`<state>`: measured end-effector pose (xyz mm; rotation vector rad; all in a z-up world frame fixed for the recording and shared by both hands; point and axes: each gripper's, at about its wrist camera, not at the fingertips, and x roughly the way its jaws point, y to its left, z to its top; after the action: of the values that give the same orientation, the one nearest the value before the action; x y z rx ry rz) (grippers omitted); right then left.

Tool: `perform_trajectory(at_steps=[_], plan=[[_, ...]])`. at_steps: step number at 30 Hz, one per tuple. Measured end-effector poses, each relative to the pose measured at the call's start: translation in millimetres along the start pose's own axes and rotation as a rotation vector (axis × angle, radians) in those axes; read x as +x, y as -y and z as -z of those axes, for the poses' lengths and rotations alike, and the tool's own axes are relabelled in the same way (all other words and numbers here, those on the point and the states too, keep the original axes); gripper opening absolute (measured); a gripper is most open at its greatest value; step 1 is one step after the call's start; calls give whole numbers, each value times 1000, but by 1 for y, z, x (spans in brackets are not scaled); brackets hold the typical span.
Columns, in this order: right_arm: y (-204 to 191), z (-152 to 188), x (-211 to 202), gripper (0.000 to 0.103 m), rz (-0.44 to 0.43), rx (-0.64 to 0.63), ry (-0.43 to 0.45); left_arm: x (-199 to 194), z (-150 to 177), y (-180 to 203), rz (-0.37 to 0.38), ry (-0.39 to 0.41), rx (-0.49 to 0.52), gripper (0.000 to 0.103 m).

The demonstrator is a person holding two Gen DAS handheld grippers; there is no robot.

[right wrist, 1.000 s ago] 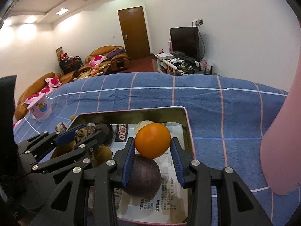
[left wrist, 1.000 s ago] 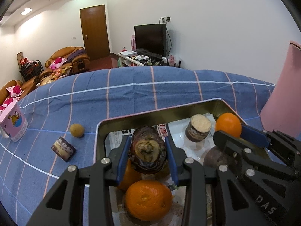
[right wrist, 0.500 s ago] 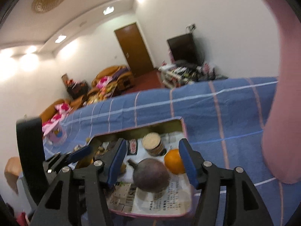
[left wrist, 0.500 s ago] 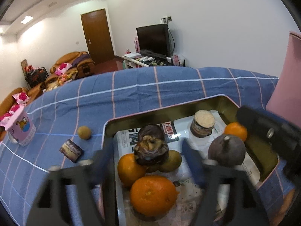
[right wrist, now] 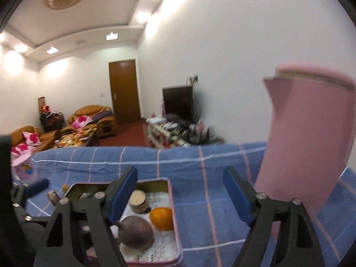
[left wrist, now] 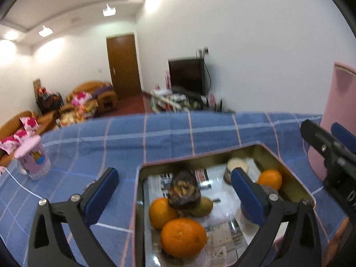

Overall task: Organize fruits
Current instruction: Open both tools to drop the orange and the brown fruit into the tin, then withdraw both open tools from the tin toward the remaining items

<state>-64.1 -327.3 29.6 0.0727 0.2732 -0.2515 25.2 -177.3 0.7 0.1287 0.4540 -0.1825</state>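
You've got a pink cup (left wrist: 33, 159) far left on the blue checked cloth (left wrist: 178, 133), pink cylinder (right wrist: 307, 146) right, TV (left wrist: 186, 75) beyond.

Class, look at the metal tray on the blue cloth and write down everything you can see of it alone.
The tray is a shallow rectangular tin with rounded corners, gold-toned shiny inner walls and a pinkish rim. It lies flat on the blue checked cloth, lined with printed paper. In it are oranges, a dark purple round fruit, a dark split fruit, a greenish fruit and a small round jar. Neither claw touches it.
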Motion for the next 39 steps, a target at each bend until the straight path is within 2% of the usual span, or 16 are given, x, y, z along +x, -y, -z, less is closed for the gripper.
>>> perform_trajectory(at_steps=[2, 4, 14, 24, 39], plan=[[-2, 1, -6, 84, 28, -26, 44, -5, 0, 2, -16, 35, 14, 103], [-2, 2, -8, 84, 25, -24, 65, -5, 1, 4, -16, 36, 24, 103], [17, 4, -5, 85, -3, 94, -16, -7, 4, 8, -16, 34, 62, 103], [10, 9, -26, 85, 69, 101, -3, -21, 10, 4, 1, 58, 60, 103], [-5, 17, -48, 85, 76, 135, -12, -41, 19, -14, 25, 67, 40, 103]])
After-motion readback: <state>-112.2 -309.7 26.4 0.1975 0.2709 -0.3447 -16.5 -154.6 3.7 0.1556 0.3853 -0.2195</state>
